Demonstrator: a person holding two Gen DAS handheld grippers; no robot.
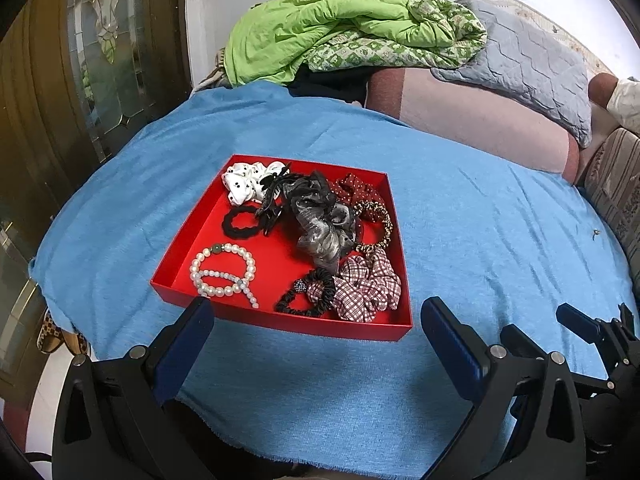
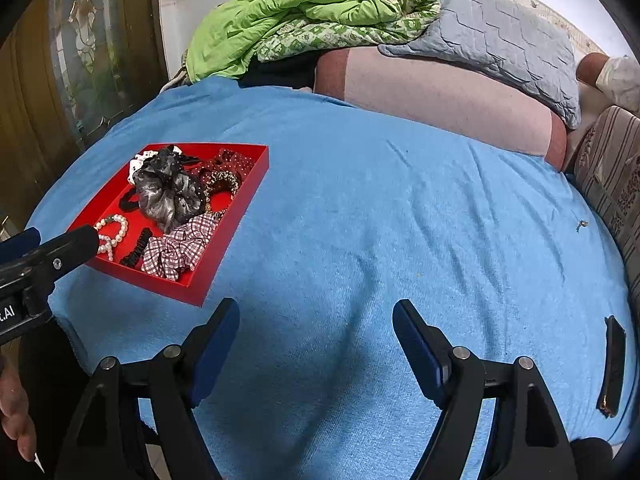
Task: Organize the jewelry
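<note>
A shallow red tray [image 1: 192, 256] is sitting on the blue cloth [image 1: 480, 220] straight ahead of the left gripper [image 1: 316, 320], its near edge lying just beyond the fingertips, and it is holding a jumble of hair ties and beads. Nearest the left finger, a white pearl bracelet [image 1: 224, 270] with one green bead is lying looped over itself on the tray floor. Beside it, toward the right finger, a thin black hair tie [image 1: 306, 294] with a sparkly ball is touching a puffy red-and-white checked scrunchie [image 1: 366, 288]. Beyond those, a big grey gauzy scrunchie [image 1: 320, 220] is heaped in the middle, with a plain black hair band [image 1: 240, 220] and a black claw clip [image 1: 272, 200] on its left. A leopard-print scrunchie [image 1: 378, 220] is resting on its right. At the far side a white scrunchie with black dots [image 1: 244, 180] and a dark red dotted scrunchie [image 1: 356, 186] are filling the corners. The left gripper is hanging above the cloth with its blue-padded fingers spread wide and nothing between them. The right gripper [image 2: 316, 328] is hovering to the right of the tray, over bare cloth, its fingers likewise spread apart and holding nothing. A dark flat phone [image 2: 612, 364] is lying on the cloth off to its right. Beyond the tray a green quilt [image 1: 320, 28] and a grey pillow [image 1: 532, 60] are piled against the wall.
</note>
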